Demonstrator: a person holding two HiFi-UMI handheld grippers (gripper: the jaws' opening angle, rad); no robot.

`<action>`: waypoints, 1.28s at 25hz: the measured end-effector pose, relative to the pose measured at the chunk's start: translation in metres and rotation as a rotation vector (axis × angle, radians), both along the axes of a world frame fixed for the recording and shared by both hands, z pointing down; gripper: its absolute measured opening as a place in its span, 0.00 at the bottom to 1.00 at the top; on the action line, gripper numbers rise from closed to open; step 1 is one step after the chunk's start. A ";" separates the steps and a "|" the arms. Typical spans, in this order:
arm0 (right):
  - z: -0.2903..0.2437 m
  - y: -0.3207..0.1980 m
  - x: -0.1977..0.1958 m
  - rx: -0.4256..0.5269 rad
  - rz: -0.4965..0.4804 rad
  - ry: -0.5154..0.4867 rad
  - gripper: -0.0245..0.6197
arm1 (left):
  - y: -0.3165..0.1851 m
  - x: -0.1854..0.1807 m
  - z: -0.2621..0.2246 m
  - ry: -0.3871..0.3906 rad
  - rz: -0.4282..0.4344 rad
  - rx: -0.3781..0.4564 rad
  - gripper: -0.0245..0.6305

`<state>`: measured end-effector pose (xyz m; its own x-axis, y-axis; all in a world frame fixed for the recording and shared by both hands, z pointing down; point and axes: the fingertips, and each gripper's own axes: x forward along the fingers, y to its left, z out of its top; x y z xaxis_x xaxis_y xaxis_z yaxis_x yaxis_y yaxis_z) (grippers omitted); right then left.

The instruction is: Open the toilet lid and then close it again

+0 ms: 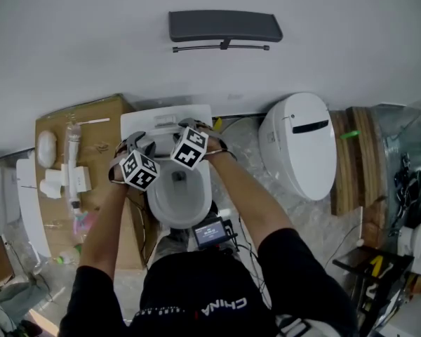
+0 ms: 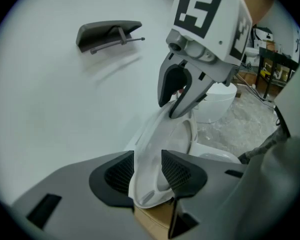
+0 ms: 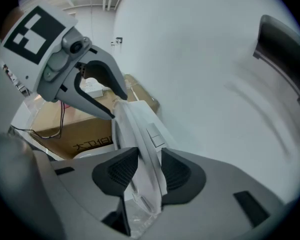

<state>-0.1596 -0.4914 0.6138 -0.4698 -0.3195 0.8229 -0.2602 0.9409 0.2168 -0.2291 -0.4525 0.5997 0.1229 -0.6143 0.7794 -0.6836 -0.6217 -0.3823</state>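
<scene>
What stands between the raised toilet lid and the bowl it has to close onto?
Nothing visible does. The toilet lid stands raised, pinched at its edge by the left gripper and the right gripper. In the head view the bowl below is open, with nothing on its rim.

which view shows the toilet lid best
left gripper view: the toilet lid shows its curved face, pinched between the jaws. right gripper view sees it edge-on; head view mostly hides it.
</scene>
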 end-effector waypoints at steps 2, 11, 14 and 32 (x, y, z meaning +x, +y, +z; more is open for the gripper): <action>-0.001 -0.002 0.001 -0.033 0.022 -0.005 0.27 | 0.010 0.002 -0.002 0.023 -0.008 -0.008 0.28; -0.025 0.012 0.009 -0.027 -0.016 0.000 0.35 | 0.028 0.003 -0.016 0.079 -0.047 0.016 0.28; -0.044 0.020 0.017 -0.011 0.017 -0.060 0.35 | 0.032 0.006 -0.027 0.091 -0.058 0.039 0.27; -0.102 0.083 0.069 0.027 0.179 -0.339 0.06 | 0.078 0.055 -0.078 0.172 -0.122 0.209 0.05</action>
<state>-0.0907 -0.4085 0.5122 -0.6486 -0.4403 0.6209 -0.4808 0.8693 0.1142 -0.1738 -0.3744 0.5212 0.1573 -0.7779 0.6084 -0.8144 -0.4506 -0.3656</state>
